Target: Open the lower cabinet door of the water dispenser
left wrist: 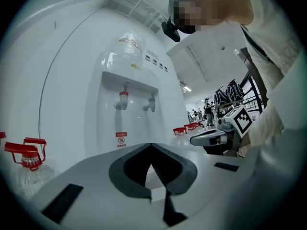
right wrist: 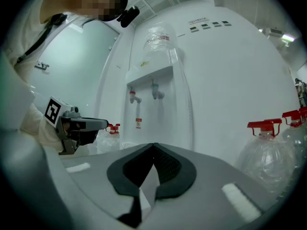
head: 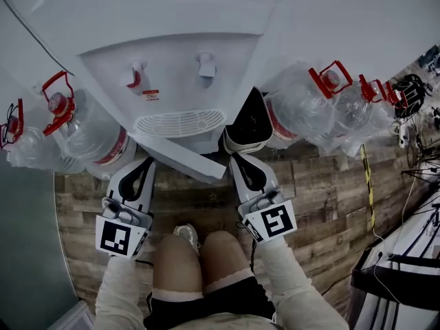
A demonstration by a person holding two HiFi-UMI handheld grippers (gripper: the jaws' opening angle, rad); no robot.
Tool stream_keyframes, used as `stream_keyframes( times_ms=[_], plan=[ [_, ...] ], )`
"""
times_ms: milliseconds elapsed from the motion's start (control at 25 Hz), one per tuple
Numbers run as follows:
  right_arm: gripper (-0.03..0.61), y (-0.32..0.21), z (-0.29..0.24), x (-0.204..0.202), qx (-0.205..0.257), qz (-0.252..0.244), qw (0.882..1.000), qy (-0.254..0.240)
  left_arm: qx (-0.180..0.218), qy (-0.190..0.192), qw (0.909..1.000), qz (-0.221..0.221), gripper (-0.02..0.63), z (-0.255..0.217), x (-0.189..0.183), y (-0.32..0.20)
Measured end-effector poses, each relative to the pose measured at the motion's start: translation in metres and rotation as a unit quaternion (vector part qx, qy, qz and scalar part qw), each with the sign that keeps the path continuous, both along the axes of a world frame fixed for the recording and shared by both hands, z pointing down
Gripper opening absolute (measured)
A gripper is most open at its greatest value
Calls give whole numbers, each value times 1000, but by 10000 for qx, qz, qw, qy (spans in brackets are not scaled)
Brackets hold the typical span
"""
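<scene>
The white water dispenser (head: 175,81) fills the top of the head view, with a red tap (head: 136,75), a white tap (head: 206,66) and a drip grille (head: 180,122). Below the grille a white panel edge (head: 185,158) juts out at a slant; it looks like the lower door's top edge swung outward. A dark opening (head: 249,119) shows to its right. My left gripper (head: 146,162) and right gripper (head: 237,159) flank that panel, both shut and holding nothing. The left gripper (left wrist: 151,146) and right gripper (right wrist: 154,145) point level at the dispenser front. Their own bodies hide the lower door.
Large clear water bottles with red handles stand on both sides of the dispenser, at left (head: 89,133) and right (head: 302,108). The person's knees (head: 199,253) are just behind the grippers above the wood-plank floor (head: 323,191). Cables and gear (head: 412,95) lie at the far right.
</scene>
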State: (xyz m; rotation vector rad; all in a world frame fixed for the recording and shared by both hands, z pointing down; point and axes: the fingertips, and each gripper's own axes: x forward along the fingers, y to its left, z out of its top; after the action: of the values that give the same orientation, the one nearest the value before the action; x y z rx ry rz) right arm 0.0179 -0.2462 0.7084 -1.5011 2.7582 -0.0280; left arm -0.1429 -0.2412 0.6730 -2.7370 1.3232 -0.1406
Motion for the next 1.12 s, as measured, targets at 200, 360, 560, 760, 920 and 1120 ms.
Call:
stream_keyframes(
  times_ms=[200, 360, 560, 760, 920, 1120],
  plan=[
    [9, 1, -48, -4, -38, 140, 9999, -43, -189, 107, 9998, -10, 2, -43, -1, -2],
    [9, 5, -97, -3, -46, 207, 9998, 24, -454, 162, 9987, -168, 2, -85, -5, 1],
    [9, 16, -159, -2, -132, 209, 9996, 148, -502, 150, 9985, -153, 2, -148, -6, 12],
    [9, 36, -224, -7, -232, 157, 9995, 160, -548, 127, 9983, -128, 2, -210, -9, 33],
    [9, 48, -271, -11, -289, 131, 9994, 103, -591, 139, 9981, -130, 2, -254, -8, 43],
    [9, 67, -324, -12, -319, 102, 9994, 101, -552, 135, 9983, -128, 2, -310, -4, 58]
  ],
)
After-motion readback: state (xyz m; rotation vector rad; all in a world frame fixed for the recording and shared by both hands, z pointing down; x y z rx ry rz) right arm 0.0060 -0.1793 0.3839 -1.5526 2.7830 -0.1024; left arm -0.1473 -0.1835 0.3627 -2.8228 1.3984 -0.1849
